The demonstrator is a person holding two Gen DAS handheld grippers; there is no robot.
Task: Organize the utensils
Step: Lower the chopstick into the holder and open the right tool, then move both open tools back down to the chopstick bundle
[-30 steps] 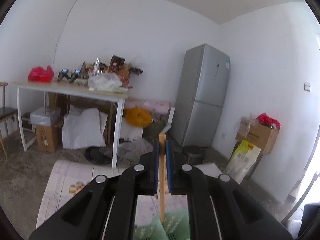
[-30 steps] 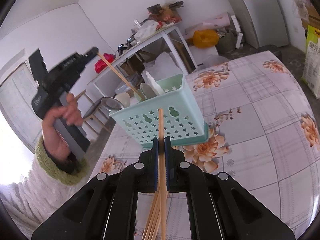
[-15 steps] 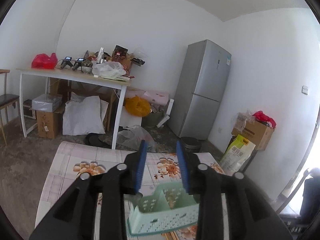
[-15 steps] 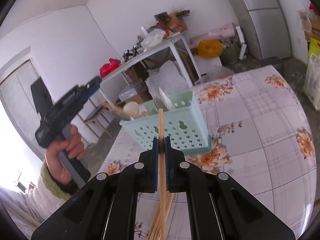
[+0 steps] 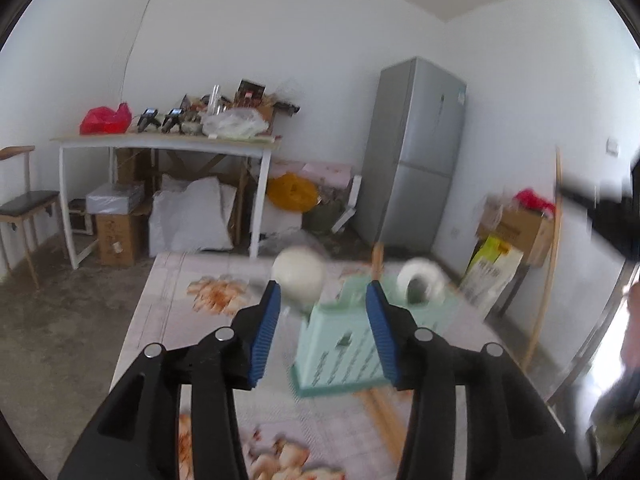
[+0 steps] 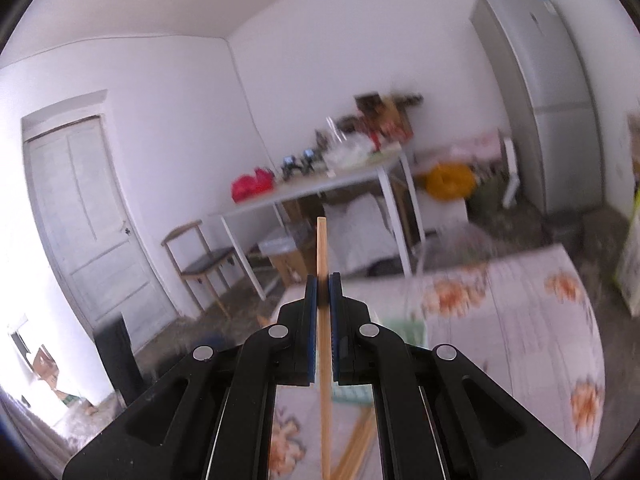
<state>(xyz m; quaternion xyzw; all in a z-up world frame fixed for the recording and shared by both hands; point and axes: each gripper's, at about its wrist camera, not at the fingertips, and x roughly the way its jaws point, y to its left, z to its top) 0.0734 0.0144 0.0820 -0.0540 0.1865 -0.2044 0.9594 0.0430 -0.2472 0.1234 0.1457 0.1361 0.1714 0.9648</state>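
Note:
My left gripper (image 5: 322, 312) is open and empty, just above and in front of the mint green utensil basket (image 5: 344, 348) on the flowered tablecloth. The basket holds white spoons (image 5: 298, 276) and a wooden chopstick (image 5: 376, 256). My right gripper (image 6: 323, 292) is shut on a wooden chopstick (image 6: 322, 248), held upright and raised above the table. That chopstick (image 5: 550, 256) also shows at the right of the left wrist view. More chopsticks (image 6: 354, 452) lie on the cloth below the right gripper, beside the basket (image 6: 404, 328).
The table (image 6: 520, 320) wears a flowered cloth. Behind stand a cluttered white side table (image 5: 168, 144), a grey fridge (image 5: 416, 152), cardboard boxes (image 5: 516, 232), a chair (image 6: 200, 256) and a door (image 6: 80, 216).
My left gripper opened, let go of its chopstick into the basket and pulled back. My right gripper rose and tilted up with its chopstick, away from the basket.

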